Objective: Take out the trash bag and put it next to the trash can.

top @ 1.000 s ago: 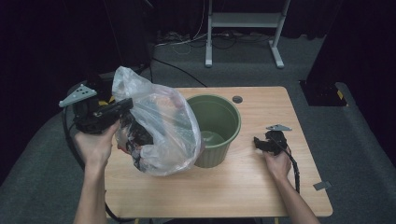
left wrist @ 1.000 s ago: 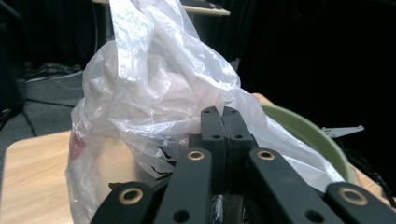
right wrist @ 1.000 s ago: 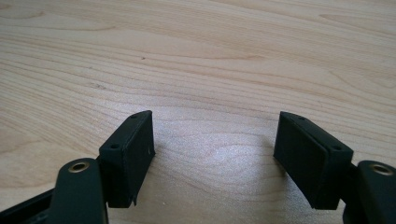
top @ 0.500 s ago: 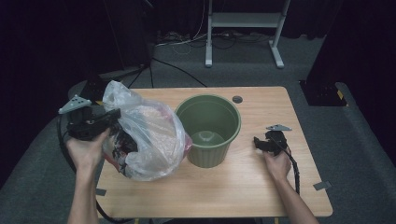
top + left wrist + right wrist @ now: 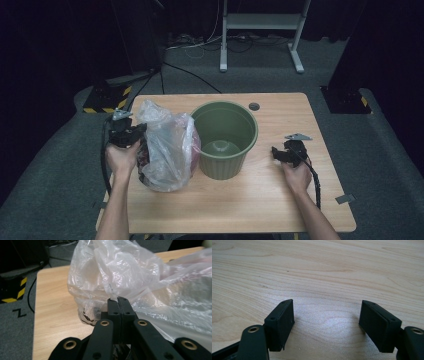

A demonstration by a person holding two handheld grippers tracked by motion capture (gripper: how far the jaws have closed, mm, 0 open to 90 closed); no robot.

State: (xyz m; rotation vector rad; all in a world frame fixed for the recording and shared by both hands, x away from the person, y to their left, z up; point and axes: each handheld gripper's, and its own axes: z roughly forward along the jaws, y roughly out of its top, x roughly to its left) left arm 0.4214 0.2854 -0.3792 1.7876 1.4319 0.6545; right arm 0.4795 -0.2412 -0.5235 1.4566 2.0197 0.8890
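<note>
The left gripper point(image 5: 117, 300) pinches the crinkled clear plastic bag point(image 5: 167, 147), which sits on the table beside the round green plastic bin point(image 5: 225, 137). The right gripper point(image 5: 325, 322) rests agape. Thin film could tear or slip free, spilling the dark contents.

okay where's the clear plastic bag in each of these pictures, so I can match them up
High view: the plastic bag sits left of centre on the table, beside the green bucket, its top pinched by the left claw.
Left gripper view: the bag spreads across the upper middle and right, a fold clamped at the jaw tips.
Right gripper view: not in it.
Shared landmark: the light wooden tabletop.
</note>
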